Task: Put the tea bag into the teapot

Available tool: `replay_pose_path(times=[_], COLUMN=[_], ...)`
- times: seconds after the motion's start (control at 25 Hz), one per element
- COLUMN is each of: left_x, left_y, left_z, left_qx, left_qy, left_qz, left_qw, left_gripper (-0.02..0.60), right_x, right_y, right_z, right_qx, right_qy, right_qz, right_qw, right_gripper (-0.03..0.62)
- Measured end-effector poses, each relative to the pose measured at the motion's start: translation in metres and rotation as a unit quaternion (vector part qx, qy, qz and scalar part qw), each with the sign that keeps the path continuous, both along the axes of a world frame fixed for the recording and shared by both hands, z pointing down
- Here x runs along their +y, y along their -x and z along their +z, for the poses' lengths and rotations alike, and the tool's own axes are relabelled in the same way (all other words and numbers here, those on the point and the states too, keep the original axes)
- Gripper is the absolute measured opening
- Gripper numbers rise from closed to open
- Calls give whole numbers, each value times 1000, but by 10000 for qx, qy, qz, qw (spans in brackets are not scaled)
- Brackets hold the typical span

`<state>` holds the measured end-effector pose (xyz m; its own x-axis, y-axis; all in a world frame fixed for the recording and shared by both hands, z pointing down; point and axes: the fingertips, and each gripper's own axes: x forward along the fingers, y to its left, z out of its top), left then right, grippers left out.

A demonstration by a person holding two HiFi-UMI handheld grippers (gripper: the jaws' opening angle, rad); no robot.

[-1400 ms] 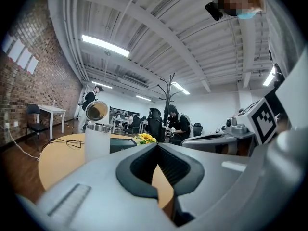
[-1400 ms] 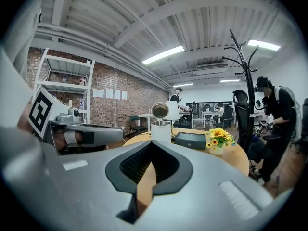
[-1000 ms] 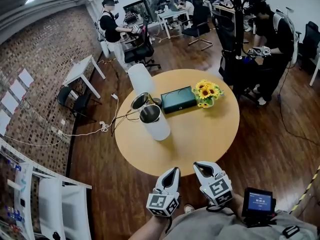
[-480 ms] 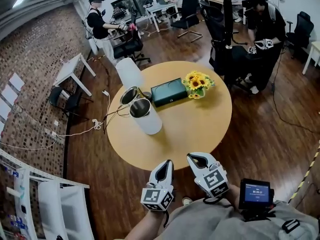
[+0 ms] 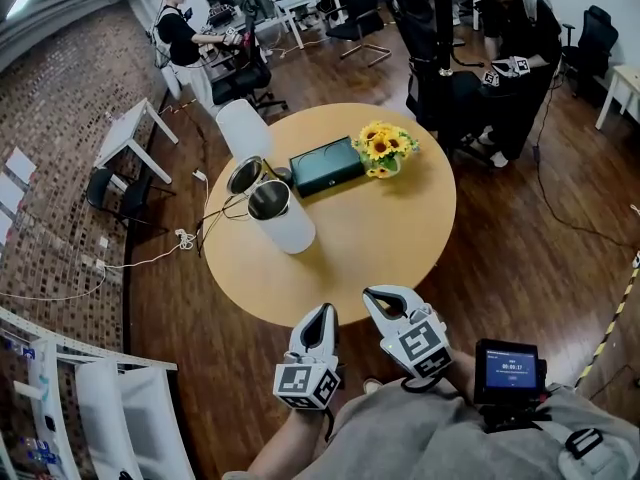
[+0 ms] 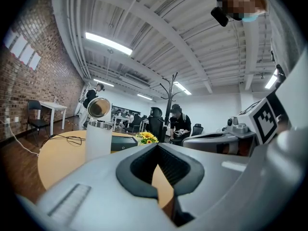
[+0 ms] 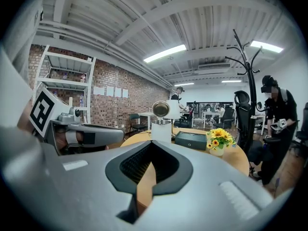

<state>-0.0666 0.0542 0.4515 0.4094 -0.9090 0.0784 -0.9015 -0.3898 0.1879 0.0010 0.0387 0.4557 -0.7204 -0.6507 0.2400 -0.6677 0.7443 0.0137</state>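
Note:
A tall white teapot [image 5: 284, 224] stands on the left part of the round wooden table [image 5: 380, 238], with its hinged metal lid [image 5: 245, 175] tipped open. It also shows as the teapot [image 6: 97, 139] in the left gripper view and the teapot [image 7: 161, 130] in the right gripper view. No tea bag is visible in any view. My left gripper [image 5: 323, 311] and right gripper [image 5: 378, 294] hover side by side at the table's near edge, both shut and empty, far from the teapot. The jaws of the left gripper [image 6: 158, 145] and the right gripper [image 7: 151, 142] meet at their tips.
A dark green box [image 5: 327, 165] and a vase of sunflowers [image 5: 383, 146] sit at the table's far side. A black cable [image 5: 213, 218] trails off the left edge. A white chair [image 5: 243, 128] stands behind the table, a coat rack [image 5: 440, 38] and a person [image 5: 515, 58] at the right.
The head view has shifted, so the table and room sit higher and further left in the picture. Both grippers stay shut by the near edge.

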Motion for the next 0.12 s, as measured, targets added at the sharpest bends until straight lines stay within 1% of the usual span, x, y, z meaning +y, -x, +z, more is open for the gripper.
replay_pose_path(times=[0.12], left_x=[-3], left_y=[2], left_z=[-1], left_qx=[28], left_qy=[-5], left_qz=[-26], left_qw=[10000], left_gripper=[2], right_x=[-3], right_y=[2], right_z=[0], right_qx=[15], right_qy=[-34], right_qz=[-14], right_qw=[10000], right_gripper=[6])
